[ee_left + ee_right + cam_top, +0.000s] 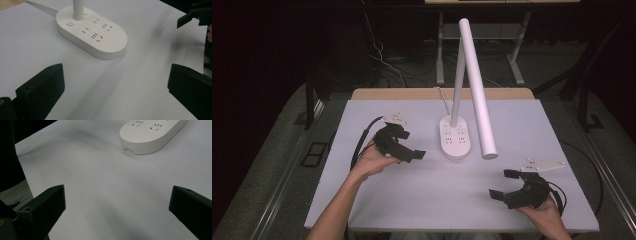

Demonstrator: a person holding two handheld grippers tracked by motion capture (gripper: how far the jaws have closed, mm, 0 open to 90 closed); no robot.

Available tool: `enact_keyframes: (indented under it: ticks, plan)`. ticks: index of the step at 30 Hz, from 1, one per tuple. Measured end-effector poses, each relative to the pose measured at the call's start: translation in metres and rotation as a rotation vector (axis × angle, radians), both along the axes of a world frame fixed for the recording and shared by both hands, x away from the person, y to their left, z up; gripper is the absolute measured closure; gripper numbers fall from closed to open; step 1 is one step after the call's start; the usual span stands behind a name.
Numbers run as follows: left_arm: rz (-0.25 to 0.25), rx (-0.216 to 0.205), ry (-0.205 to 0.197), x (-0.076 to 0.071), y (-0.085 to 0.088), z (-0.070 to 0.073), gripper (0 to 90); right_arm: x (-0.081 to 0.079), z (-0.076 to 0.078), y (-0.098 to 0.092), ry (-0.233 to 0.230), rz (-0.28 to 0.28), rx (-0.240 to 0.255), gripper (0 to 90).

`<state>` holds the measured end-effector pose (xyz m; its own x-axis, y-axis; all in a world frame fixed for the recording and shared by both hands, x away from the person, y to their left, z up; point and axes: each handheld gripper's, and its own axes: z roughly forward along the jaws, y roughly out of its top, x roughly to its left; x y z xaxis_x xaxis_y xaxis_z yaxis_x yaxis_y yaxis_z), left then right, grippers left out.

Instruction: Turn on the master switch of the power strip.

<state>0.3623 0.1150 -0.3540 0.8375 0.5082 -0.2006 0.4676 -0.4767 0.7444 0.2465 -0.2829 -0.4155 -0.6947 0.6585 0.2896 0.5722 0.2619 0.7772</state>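
High view: lamp base (455, 138) mid-table; right gripper (505, 185) seemingly near edge.

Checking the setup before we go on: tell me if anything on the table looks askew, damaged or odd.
Nothing stands out. The white desk lamp stands upright on the table, its base unmarked. Left gripper and right gripper are both open and empty.

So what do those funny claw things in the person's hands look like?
Each tool is black and chunky, with two blocky jaws. The left tool and right tool each carry a grey three-cornered plate on top and trail a black cable. The forearms are bare, with no sleeves showing.
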Motion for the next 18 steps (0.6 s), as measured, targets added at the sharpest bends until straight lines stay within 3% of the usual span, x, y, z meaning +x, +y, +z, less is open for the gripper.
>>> enact_keyframes:
  ticks: [18]
  plan:
    - [0.011, 0.013, 0.002, 0.029, -0.011, 0.004, 1.3, 0.000, -0.001, 0.000, 0.006, -0.001, -0.001, 0.2]
